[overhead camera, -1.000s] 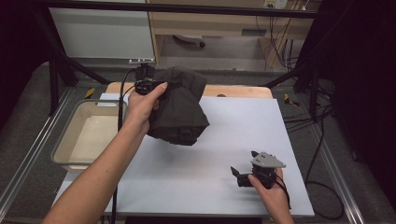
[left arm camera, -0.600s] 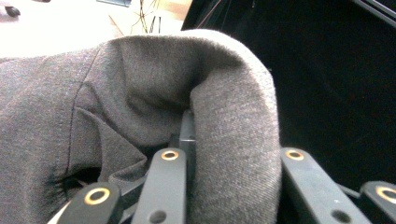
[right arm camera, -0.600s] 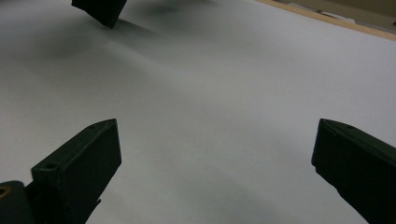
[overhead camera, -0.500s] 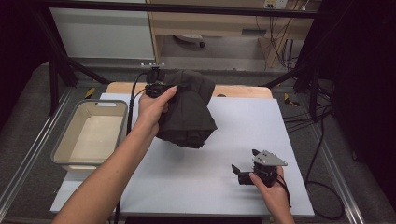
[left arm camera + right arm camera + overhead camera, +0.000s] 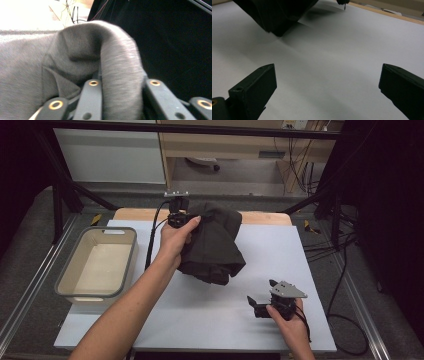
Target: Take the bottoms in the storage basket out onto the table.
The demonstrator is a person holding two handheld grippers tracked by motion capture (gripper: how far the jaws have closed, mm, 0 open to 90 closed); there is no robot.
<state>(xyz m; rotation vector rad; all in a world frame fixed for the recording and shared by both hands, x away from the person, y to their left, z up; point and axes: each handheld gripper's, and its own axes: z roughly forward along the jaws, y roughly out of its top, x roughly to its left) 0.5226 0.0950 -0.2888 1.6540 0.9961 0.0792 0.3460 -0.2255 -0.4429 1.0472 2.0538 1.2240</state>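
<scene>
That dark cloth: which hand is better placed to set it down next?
Probably the left. The left gripper is already shut on the dark cloth, held above the table. The right gripper rests open near the front edge, apart from it.

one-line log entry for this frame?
left gripper: shut on dark cloth, lifted | right gripper: open, low over white sheet | bin: empty

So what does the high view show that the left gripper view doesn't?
The high view alone shows the grey bin, the white table, and the right tongs resting open near the front edge, apart from the cloth. The left gripper view alone shows up close that the left tongs have their jaws closed on a fold of fabric. Both show the dark cloth held by the left tongs.
</scene>
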